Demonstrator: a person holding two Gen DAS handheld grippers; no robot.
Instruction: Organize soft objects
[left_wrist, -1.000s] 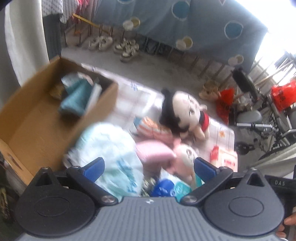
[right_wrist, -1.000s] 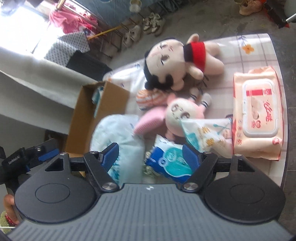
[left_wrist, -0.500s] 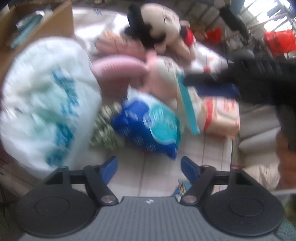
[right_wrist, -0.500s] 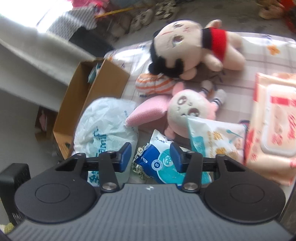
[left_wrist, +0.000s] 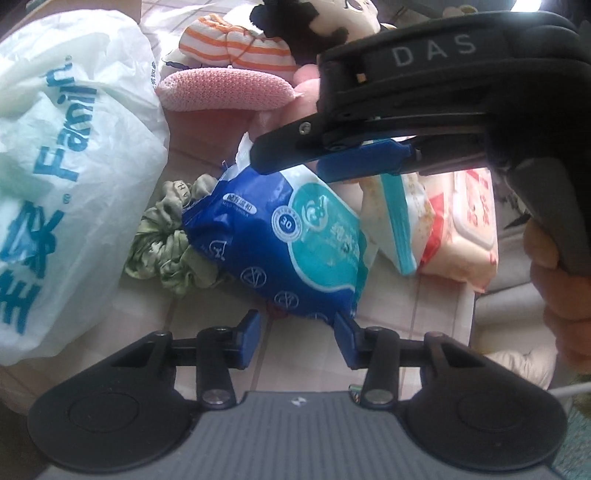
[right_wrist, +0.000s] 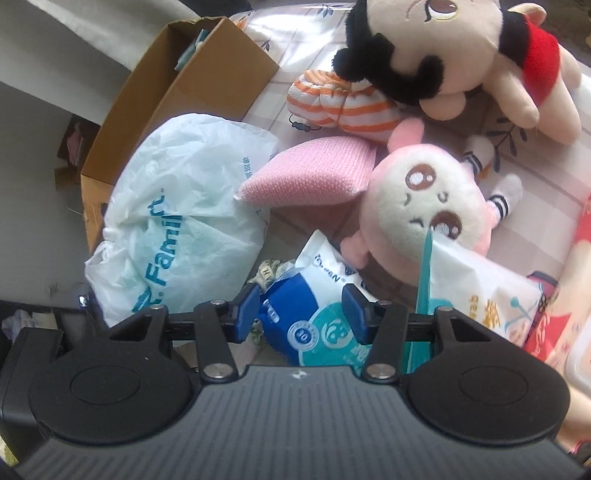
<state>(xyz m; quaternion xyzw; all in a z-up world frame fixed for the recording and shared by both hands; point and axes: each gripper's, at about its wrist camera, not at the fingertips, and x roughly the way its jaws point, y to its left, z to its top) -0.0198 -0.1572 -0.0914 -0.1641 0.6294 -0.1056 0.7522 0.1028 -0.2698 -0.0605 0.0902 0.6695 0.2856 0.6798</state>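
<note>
Both sets of jaws are on the same thing: the left gripper (left_wrist: 297, 338) has been closing and sits half-narrow at the near end of the blue and white soft plastic wipes pack (left_wrist: 284, 236), one pad brushing its corner. The right gripper (right_wrist: 298, 308) straddles the far end, jaws part-open after widening a bit, not visibly pinching. Probably two-handed because the pack's floppy. It lies on the tiled worktop (left_wrist: 303, 354) over a green fabric scrunchie (left_wrist: 166, 236), beside a white crinkly shopping bag (left_wrist: 62, 177). The brown cardboard box (right_wrist: 177, 81), far left, looks like the destination
</note>
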